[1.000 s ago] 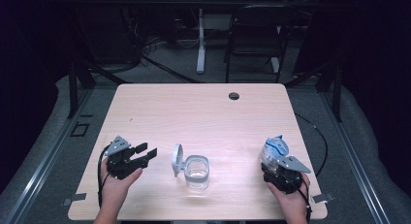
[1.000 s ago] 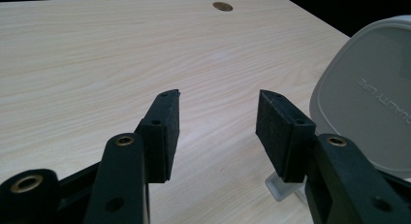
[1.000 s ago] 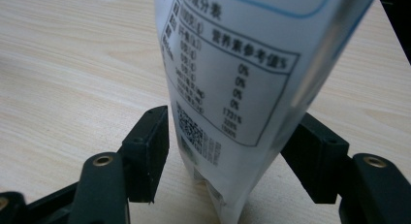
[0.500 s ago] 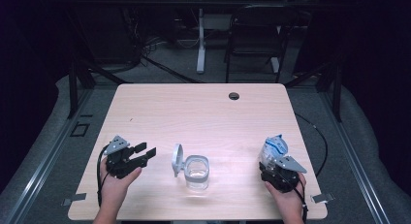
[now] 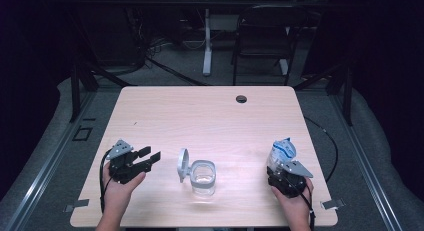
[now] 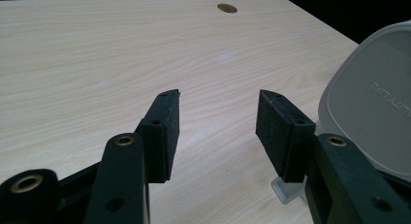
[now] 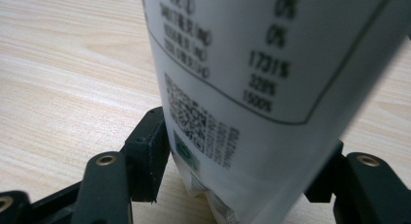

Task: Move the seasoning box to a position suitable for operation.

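A clear plastic container point(image 5: 203, 177) stands near the front middle of the wooden table point(image 5: 200, 116), its grey hinged lid point(image 5: 183, 165) flipped up on its left side. My left gripper point(image 5: 150, 154) rests to the left of it, open and empty, pointing toward the lid. In the left gripper view the jaws point(image 6: 218, 115) are spread apart, with the lid point(image 6: 373, 107) close at the right. My right gripper point(image 5: 282, 166) sits at the front right, shut on a white and blue pouch point(image 5: 281, 152) that stands upright. The pouch's printed label point(image 7: 252, 64) sits between the right gripper's jaws point(image 7: 242, 151).
A dark cable hole point(image 5: 241, 99) lies near the table's far edge, also visible as the cable hole point(image 6: 227, 8) in the left gripper view. Beyond the table stand a folding chair point(image 5: 262, 36) and a white stand point(image 5: 207, 41). Bare wood stretches across the middle and back.
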Tool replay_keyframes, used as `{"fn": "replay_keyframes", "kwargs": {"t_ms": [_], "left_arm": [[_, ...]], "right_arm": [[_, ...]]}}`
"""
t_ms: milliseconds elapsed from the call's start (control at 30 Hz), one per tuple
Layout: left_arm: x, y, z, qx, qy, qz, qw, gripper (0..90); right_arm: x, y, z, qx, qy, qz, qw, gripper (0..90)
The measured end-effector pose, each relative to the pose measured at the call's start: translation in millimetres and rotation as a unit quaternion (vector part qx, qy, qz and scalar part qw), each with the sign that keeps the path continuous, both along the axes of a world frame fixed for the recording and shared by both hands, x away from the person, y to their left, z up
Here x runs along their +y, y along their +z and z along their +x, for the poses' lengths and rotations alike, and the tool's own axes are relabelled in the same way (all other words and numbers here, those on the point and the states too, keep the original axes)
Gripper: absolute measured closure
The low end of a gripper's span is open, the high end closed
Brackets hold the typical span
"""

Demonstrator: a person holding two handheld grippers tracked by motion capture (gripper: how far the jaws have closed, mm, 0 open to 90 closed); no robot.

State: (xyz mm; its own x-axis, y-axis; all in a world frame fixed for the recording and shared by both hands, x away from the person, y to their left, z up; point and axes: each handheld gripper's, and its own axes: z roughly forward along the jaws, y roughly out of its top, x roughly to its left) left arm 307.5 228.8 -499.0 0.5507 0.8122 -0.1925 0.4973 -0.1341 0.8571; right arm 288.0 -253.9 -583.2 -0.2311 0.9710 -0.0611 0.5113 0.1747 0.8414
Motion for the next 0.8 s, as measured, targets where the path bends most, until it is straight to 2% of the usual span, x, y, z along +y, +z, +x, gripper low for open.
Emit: {"fn": "replay_keyframes", "kwargs": {"t_ms": [333, 800], "left_arm": [[0.9, -0.2, 0.0, 0.001, 0.003, -0.001, 1.0000, 51.4], [2.6, -0.2, 0.0, 0.001, 0.007, -0.003, 1.0000, 51.5]], "right_arm": [[2.3, -1.0, 1.5, -0.004, -0.010, -0.005, 0.9999, 40.8], [-1.9, -1.4, 1.5, -0.005, 0.007, 0.000, 1.0000, 43.3]]}}
